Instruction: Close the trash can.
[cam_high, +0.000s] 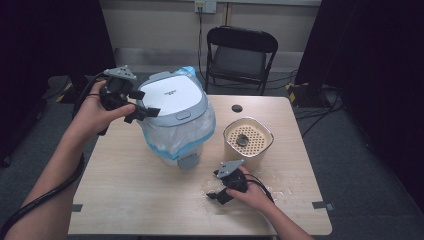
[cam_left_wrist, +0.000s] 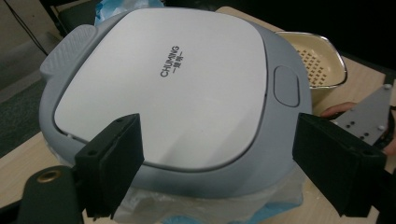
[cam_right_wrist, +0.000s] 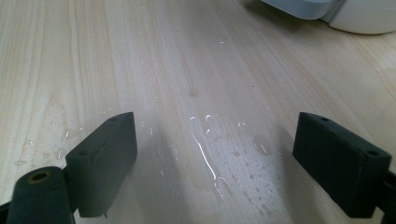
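So the thing that matters here is where the white-and-grey square-lidded plastic bin with the clear and blue bag liner (cam_high: 175, 112) sits relative to the left hand-held gripper (cam_high: 141, 106): the bin stands on the light wooden surface (cam_high: 130, 190) toward the back left, and that gripper hangs right at the lid's left edge, just above it, pointing across the lid. In the left gripper view the white lid panel (cam_left_wrist: 163, 84) spreads out between and beyond the two black jaws, which stand apart with nothing pinched between them, and the oval grey push button (cam_left_wrist: 286, 86) is on the far side, toward the cream perforated-top container (cam_high: 248, 140). So the left one is clearly the nearer hand for anything on that lid. The right hand-held gripper (cam_high: 218, 196) rests low on the surface near the front, well apart from the bin, jaws also wide and empty, pointing over some water droplets (cam_right_wrist: 210, 144).
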